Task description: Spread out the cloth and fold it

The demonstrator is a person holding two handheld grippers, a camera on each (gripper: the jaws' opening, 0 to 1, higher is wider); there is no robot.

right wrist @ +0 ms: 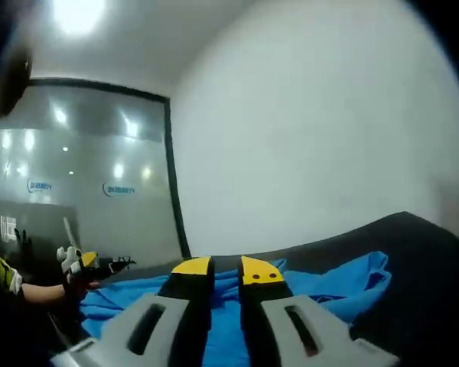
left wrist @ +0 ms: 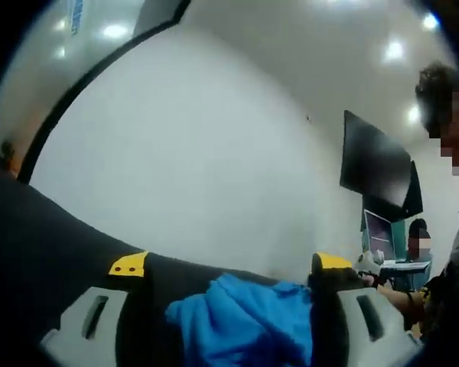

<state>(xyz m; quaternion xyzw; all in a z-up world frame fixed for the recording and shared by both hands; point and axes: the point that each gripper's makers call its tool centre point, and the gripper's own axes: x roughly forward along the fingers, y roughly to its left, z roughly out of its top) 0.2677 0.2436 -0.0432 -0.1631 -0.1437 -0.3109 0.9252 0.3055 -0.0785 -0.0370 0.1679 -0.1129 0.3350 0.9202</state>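
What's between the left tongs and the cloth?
Nothing visible. In the left gripper view the blue cloth lies bunched on the black table, right between the open left tongs.

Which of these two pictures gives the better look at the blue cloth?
The right gripper view: the cloth stretches wide across the dark table beyond the nearly closed fingers. The left gripper view shows just a bunched lump of cloth between its fingers.

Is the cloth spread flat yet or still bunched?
Still bunched: the cloth shows folds and ripples on the dark table, and it lies crumpled between the left gripper's jaws.
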